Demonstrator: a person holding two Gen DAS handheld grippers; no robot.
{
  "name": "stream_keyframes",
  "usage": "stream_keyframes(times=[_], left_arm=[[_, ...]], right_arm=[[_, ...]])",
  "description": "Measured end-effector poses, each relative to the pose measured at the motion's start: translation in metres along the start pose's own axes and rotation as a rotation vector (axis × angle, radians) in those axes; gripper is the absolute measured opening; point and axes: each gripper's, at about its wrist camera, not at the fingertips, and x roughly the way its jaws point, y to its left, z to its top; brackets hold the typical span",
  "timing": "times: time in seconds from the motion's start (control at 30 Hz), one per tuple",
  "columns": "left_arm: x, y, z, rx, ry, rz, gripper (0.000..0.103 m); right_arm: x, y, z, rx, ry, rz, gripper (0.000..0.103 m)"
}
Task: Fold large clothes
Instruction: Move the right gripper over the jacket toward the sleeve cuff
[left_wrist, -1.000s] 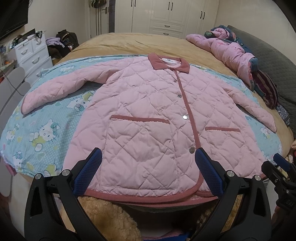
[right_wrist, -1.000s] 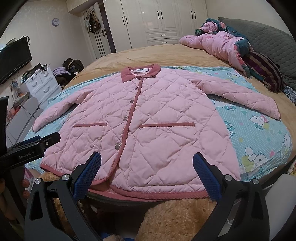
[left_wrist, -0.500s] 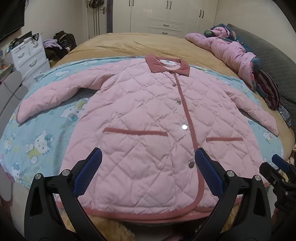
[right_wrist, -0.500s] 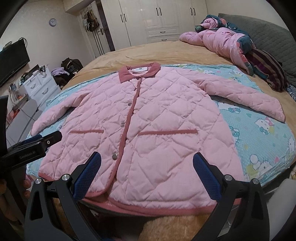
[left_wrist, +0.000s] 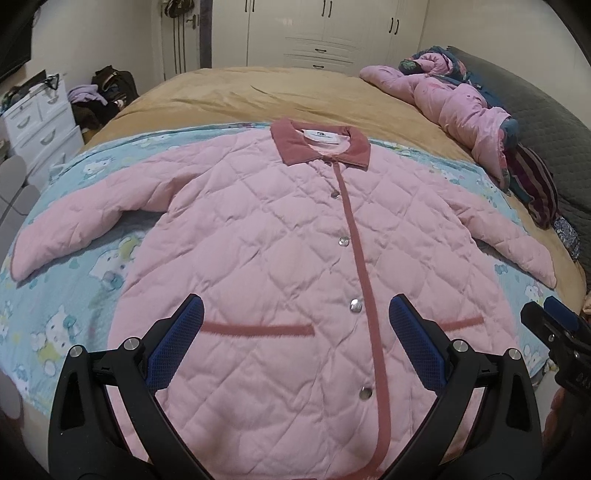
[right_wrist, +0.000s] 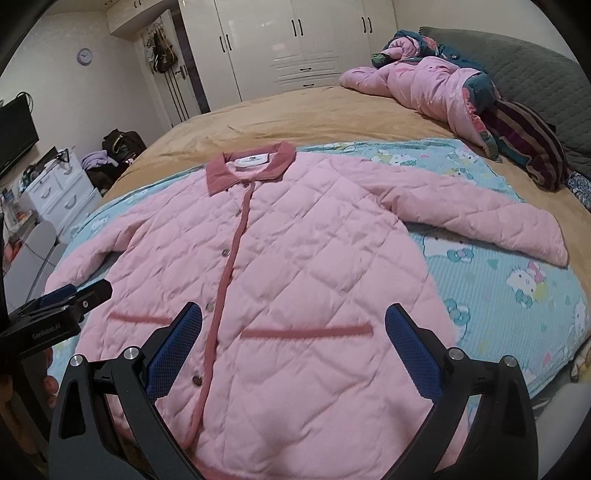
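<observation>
A pink quilted jacket (left_wrist: 280, 236) with a dark pink collar lies flat and buttoned, front up, sleeves spread, on a blue cartoon-print sheet (left_wrist: 48, 295). It also shows in the right wrist view (right_wrist: 303, 258). My left gripper (left_wrist: 295, 336) is open and empty, above the jacket's lower front by the left pocket. My right gripper (right_wrist: 293, 339) is open and empty, above the lower front by the right pocket. Each gripper shows at the edge of the other's view: the right gripper (left_wrist: 554, 325), the left gripper (right_wrist: 70, 299).
The sheet lies on a tan bed cover (left_wrist: 280, 92). A heap of pink and dark clothes (left_wrist: 480, 110) lies at the far right by a grey pillow (right_wrist: 535, 62). A white drawer unit (left_wrist: 40, 122) stands left of the bed; white wardrobes (right_wrist: 295, 40) behind.
Both grippers have moved forward over the jacket, from beyond its hem to above its lower front. The jacket has not moved. Both stay open.
</observation>
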Motion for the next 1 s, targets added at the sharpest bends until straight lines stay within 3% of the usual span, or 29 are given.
stream_keyframes(times=[0.4, 0.6, 1.0], left_arm=[[0.045, -0.020, 0.049, 0.038, 0.025, -0.032, 0.094], [0.064, -0.037, 0.067, 0.075, 0.005, -0.031, 0.094], [0.110, -0.059, 0.092, 0.078, 0.040, -0.060, 0.094]], right_arm=[[0.047, -0.052, 0.045, 0.082, 0.026, -0.071, 0.099], [0.075, -0.102, 0.059, 0.186, 0.068, -0.101, 0.099], [0.107, -0.215, 0.068, 0.409, 0.081, -0.242, 0.099]])
